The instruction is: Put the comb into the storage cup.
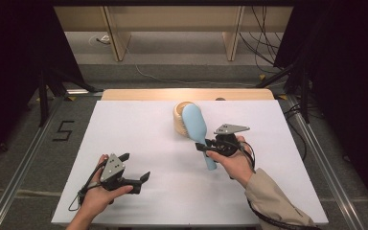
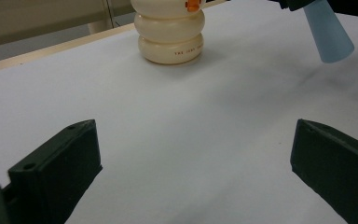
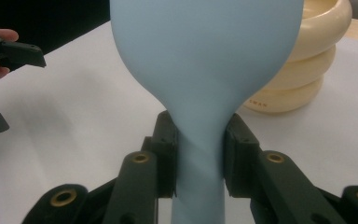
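Observation:
My right gripper (image 1: pixel 204 145) (image 3: pixel 199 128) is shut on the narrow neck of a light blue paddle-shaped spoon (image 1: pixel 195 123) (image 3: pixel 205 51). The spoon's broad head reaches over the right part of a cream ringed pot (image 1: pixel 180 120) (image 3: pixel 307 56) at the table's far middle. Its handle end (image 2: pixel 328 35) points back toward the person and hangs above the table. Whether the head touches the pot I cannot tell. My left gripper (image 1: pixel 135 166) (image 2: pixel 193 135) is open near the front left, low over the white tabletop, with nothing between its jaws. It faces the pot (image 2: pixel 170 37).
The white tabletop (image 1: pixel 139 129) has a wooden strip (image 1: pixel 187 94) along its far edge. Black stands and cables flank the table on the floor, and wooden furniture legs (image 1: pixel 117 43) stand beyond it. The left gripper (image 3: pixel 2 51) appears at the left edge of the right gripper view.

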The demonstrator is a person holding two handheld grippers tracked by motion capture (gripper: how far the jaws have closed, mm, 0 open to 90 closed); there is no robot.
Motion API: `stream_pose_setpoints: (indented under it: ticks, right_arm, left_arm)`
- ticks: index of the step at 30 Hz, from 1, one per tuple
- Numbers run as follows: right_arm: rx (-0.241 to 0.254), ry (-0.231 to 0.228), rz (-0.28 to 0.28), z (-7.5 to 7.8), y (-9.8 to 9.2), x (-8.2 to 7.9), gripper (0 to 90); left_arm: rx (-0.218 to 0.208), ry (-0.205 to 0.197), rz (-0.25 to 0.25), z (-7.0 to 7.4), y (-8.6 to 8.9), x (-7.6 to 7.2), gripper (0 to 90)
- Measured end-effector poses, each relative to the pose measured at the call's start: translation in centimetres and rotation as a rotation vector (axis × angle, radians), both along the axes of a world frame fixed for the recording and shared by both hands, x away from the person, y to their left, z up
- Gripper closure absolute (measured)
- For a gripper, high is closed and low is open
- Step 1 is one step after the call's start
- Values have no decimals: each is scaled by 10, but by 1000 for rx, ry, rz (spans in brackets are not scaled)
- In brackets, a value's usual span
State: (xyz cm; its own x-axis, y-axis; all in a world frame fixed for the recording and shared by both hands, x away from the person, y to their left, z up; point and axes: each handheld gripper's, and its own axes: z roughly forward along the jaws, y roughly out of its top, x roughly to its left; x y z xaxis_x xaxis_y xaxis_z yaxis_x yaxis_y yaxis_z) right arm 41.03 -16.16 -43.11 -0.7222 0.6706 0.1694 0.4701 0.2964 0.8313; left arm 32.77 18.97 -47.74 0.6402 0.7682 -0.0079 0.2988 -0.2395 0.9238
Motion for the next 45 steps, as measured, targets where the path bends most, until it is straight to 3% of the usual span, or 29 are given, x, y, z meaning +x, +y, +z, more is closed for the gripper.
stream_pose_setpoints:
  ticks: [45]
  right_arm:
    - [53,-63,43,-4,21,-14,703]
  left_arm:
    - [-1,3,-23,1,-9,-3,13]
